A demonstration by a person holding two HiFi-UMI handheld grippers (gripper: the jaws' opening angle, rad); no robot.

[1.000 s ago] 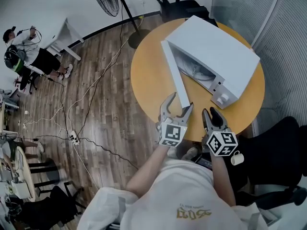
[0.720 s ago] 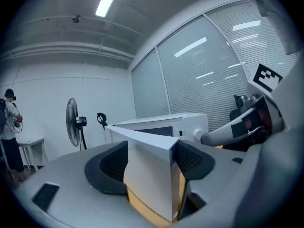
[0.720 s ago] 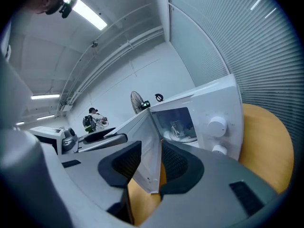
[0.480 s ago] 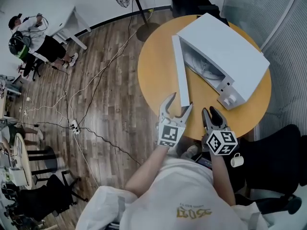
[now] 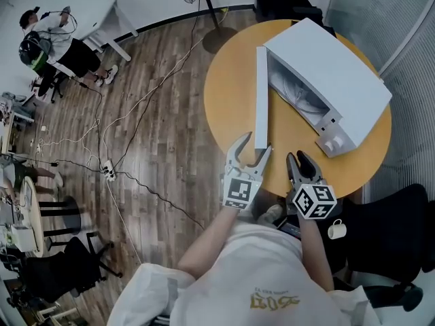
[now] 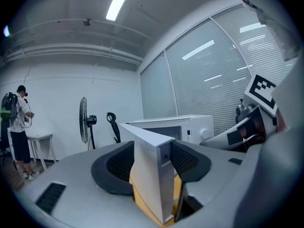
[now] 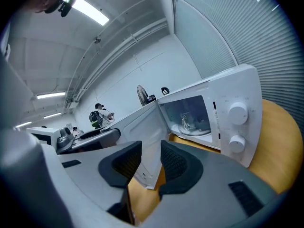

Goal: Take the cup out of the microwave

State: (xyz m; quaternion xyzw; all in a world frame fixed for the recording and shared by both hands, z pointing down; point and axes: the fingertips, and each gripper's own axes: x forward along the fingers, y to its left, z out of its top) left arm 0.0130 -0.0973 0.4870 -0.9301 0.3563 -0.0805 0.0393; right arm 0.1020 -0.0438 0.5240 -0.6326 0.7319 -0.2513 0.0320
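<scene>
Cup [image 7: 186, 122]: on the turntable inside the microwave, seen through the open front in the right gripper view. Round orange table [image 5: 224, 100] fills the upper right of the head view. White microwave [image 5: 333, 66] stands on it. Door [image 5: 261, 94] hangs wide open, left of the cavity. Left gripper [image 5: 256, 143]: fingers have just been closing and now clamp the door's free edge. Right gripper [image 5: 297, 158], at the table's near edge: fingers slightly apart, empty.

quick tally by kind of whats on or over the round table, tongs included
microwave: 1
cup, inside the microwave: 1
tongs: 2 (left tongs, jaws just closed onto the door edge; right tongs, empty)
total: 4
</scene>
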